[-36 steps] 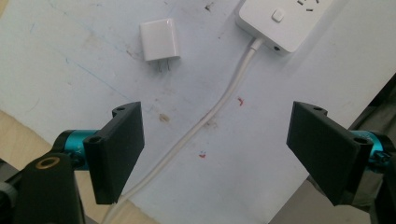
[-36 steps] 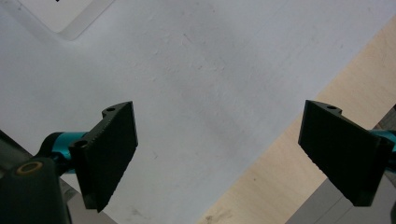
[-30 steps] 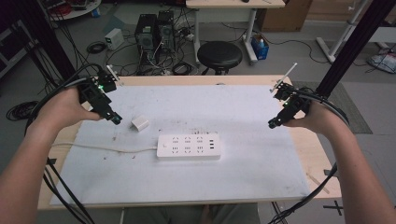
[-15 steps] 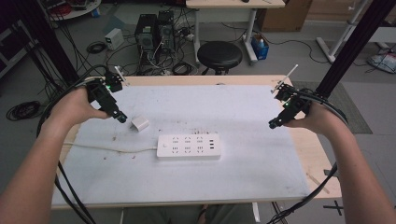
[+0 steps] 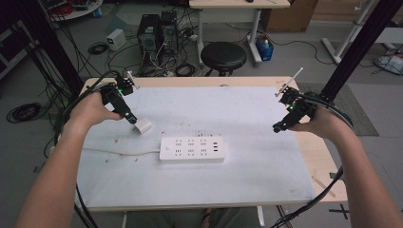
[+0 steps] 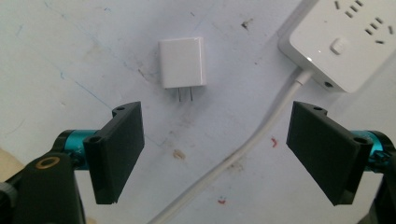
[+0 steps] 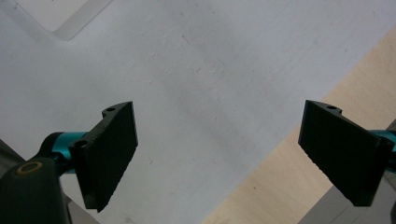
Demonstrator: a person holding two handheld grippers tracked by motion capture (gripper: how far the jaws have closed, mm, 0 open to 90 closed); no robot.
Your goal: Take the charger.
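Observation:
A small white plug adapter lies flat on the white table mat, its two metal prongs pointing toward my left gripper. In the left gripper view the adapter sits just beyond the open jaws, nothing between them. A white power strip lies mid-table, its corner and white cable showing at the right. My right gripper hovers open near the mat's right edge, holding nothing.
The wooden table shows beyond the mat's right border, also seen as a tan strip. The strip's cable runs left across the mat. A black stool, computer towers and floor cables stand behind the table.
My left gripper has moved right and forward, closing in on the adapter. The right gripper has stayed nearly still.

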